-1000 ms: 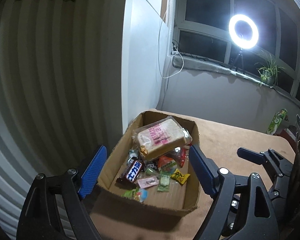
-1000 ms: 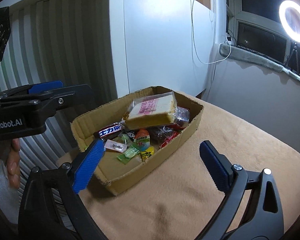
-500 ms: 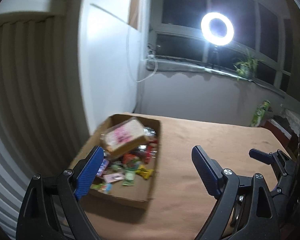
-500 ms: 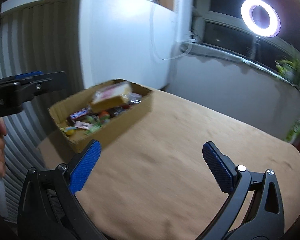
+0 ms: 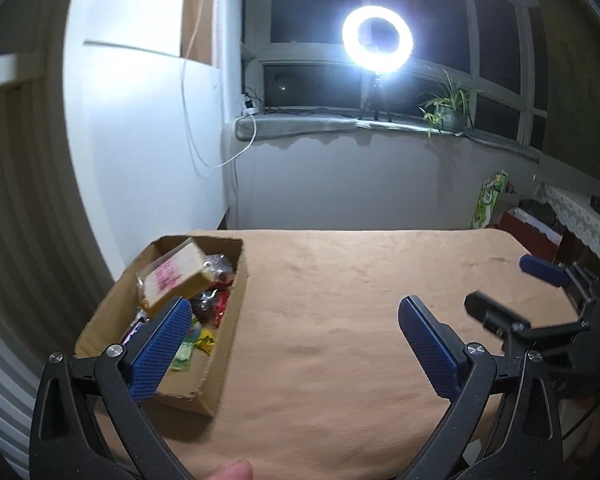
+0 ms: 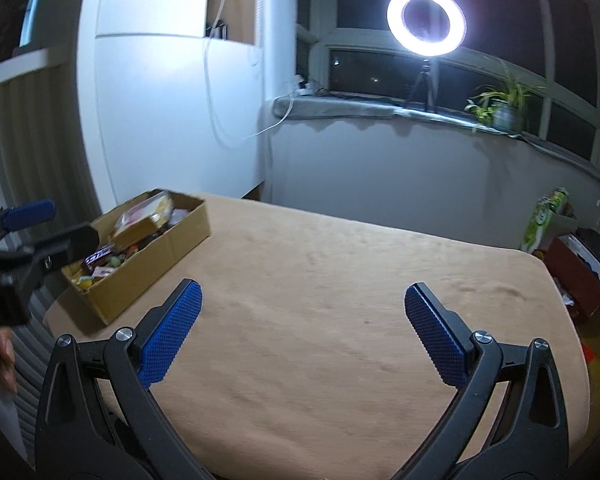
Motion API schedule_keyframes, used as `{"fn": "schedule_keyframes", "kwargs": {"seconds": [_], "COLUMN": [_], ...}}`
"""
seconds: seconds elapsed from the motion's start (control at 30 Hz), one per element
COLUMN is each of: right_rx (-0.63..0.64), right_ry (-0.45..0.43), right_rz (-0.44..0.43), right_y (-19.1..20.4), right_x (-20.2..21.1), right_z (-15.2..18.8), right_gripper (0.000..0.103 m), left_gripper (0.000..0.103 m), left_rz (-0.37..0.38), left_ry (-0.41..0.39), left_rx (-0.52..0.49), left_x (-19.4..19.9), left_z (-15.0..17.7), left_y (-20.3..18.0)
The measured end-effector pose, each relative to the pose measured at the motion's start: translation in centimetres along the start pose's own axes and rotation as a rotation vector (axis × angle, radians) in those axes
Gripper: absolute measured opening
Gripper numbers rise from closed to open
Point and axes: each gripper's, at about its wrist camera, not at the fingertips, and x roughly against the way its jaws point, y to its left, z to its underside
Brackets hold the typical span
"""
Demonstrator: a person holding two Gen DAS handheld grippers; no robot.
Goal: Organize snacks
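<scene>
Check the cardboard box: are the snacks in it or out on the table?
In. The cardboard box holds the wrapped bread atop small packets; the brown table around it shows no snacks.

Home interior, at night. Dark window panes (image 5: 380, 0) above a long sill (image 5: 300, 126). Ring light (image 5: 377, 39) on a small tripod stands on the sill; potted plant (image 5: 446, 110) beside it. White cabinet (image 5: 140, 128) against the left wall, loose cable (image 5: 204, 120) hanging over it. Table (image 5: 360, 300) covered in tan cloth. Lace-edged cloth (image 5: 576, 212) and a red box (image 5: 528, 232) at right. Cardboard box (image 5: 228, 320) of packaged snacks (image 5: 204, 308) on the table.
</scene>
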Motion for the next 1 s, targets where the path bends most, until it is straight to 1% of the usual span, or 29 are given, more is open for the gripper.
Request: {"fn": "schedule_keyframes", "kwargs": {"seconds": [0.07,0.2,0.37,0.5,0.6,0.73,0.83,0.93,1.0], "right_rx": [-0.015,-0.05,-0.083,-0.102,-0.114,-0.126,-0.136,-0.143,-0.143], "right_ry": [-0.007,-0.021,-0.015,-0.014,-0.014,-0.007,-0.004,-0.001,-0.002], "right_rz": [0.008,0.017,0.02,0.026,0.035,0.041,0.043,0.043,0.044], "right_y": [-0.9,-2.7,-4.4,-5.6,-6.4,-7.3,-7.7,-7.9,-7.9], "right_x": [0.4,1.0,1.2,1.5,1.7,1.8,1.8,1.8,1.9], "right_z": [0.0,0.1,0.8,1.2,1.3,1.6,1.8,1.9,1.9], "right_gripper": [0.103,0.103,0.103,0.103,0.103,0.103,0.103,0.103,0.103], "left_gripper": [0.103,0.103,0.103,0.103,0.103,0.103,0.103,0.103,0.103], "left_rz": [-0.001,0.034,-0.004,0.041,0.026,0.032,0.008,-0.024,-0.032], "left_ry": [-0.008,-0.016,0.009,0.048,0.077,0.111,0.15,0.16,0.158], "left_rx": [-0.001,0.013,0.001,0.012,0.019,0.026,0.018,-0.004,-0.018], "left_x": [0.1,0.1,-0.2,-0.6,-1.1,-1.5,-1.9,-1.9,-1.8], "left_z": [0.1,0.2,0.3,0.7,1.0,1.3,1.4,1.6,1.8], "left_y": [-0.9,-2.2,-4.5,-5.6,-6.2,-6.9,-7.5,-8.1,-8.4]}}
